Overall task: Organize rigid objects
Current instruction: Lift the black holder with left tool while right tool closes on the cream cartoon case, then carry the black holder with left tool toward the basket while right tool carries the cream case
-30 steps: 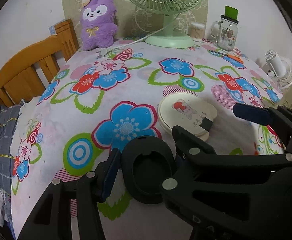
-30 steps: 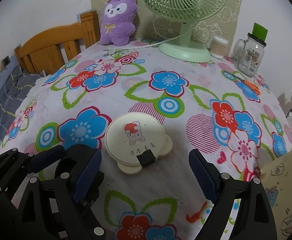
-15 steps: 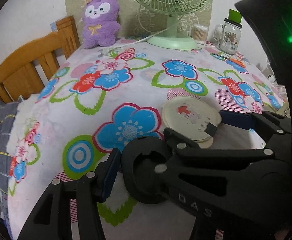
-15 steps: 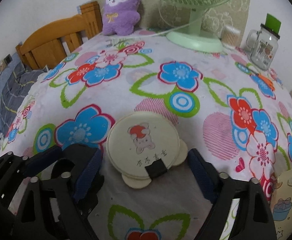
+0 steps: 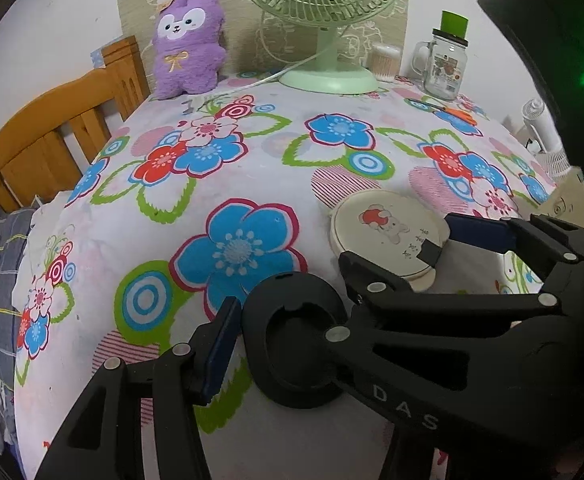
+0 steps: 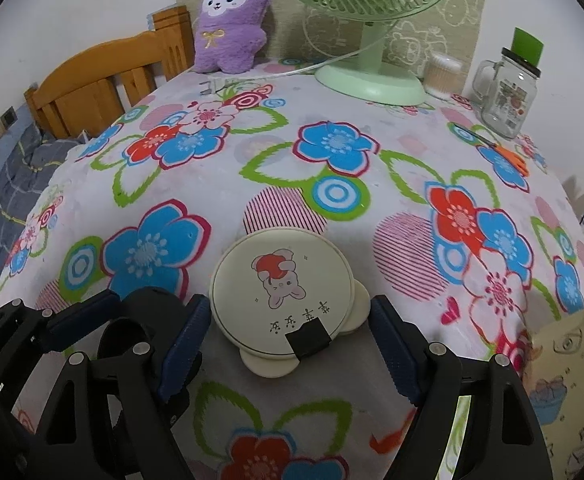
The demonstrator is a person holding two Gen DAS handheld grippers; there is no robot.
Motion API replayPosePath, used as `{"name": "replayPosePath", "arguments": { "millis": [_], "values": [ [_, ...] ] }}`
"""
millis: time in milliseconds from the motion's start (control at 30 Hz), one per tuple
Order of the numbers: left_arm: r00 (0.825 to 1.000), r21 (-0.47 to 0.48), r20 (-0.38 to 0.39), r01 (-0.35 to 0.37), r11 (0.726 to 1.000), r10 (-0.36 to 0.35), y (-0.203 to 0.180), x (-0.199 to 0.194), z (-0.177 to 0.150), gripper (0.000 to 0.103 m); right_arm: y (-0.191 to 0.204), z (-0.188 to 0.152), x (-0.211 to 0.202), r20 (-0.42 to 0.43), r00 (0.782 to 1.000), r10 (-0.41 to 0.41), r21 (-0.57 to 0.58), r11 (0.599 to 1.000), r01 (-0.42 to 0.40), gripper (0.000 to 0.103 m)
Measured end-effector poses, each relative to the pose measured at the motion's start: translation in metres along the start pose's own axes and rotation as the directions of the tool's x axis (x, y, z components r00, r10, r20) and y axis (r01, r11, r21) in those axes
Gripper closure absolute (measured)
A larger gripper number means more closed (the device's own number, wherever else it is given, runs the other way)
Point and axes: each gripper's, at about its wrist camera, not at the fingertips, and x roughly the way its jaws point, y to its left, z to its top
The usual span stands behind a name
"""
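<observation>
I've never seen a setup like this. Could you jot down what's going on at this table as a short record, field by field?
Surface: table under a flowered cloth
Left gripper: jaws shut on a black oval ring
Right gripper: jaws either side of a cream round case with a bunny picture, and they have just been closing in on it; whether the pads press yet is unclear
Back of table: green fan, purple plush toy, glass mug jar, cotton swab tub
Beside table: wooden chair

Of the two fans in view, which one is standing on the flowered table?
The green desk fan at the far edge of the table, beside the purple plush. The small white fan stands off the table's right side.
</observation>
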Motion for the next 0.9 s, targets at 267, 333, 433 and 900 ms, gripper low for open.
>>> {"name": "replayPosePath", "arguments": {
  "millis": [267, 333, 433, 900],
  "values": [
    [1.000, 0.007, -0.002, -0.008, 1.000, 0.008, -0.008, -0.007, -0.009, 0.044, -0.008, -0.016, -0.018, 0.011, 1.000, -0.014, 0.026, 1.000, 0.013, 0.021],
    [1.000, 0.006, 0.000, -0.011, 1.000, 0.011, -0.009, -0.010, -0.011, 0.044, -0.008, -0.020, -0.024, 0.019, 1.000, -0.016, 0.029, 0.999, 0.015, 0.021],
    [1.000, 0.006, 0.002, -0.013, 1.000, 0.013, -0.012, -0.014, -0.015, 0.044, -0.010, -0.026, -0.032, 0.027, 0.999, -0.019, 0.034, 0.999, 0.018, 0.021],
    [0.999, 0.041, 0.015, -0.033, 0.999, 0.032, -0.027, -0.036, -0.048, 0.044, -0.023, -0.068, -0.054, -0.003, 1.000, -0.017, 0.085, 0.996, 0.017, 0.021]
  ]
}}
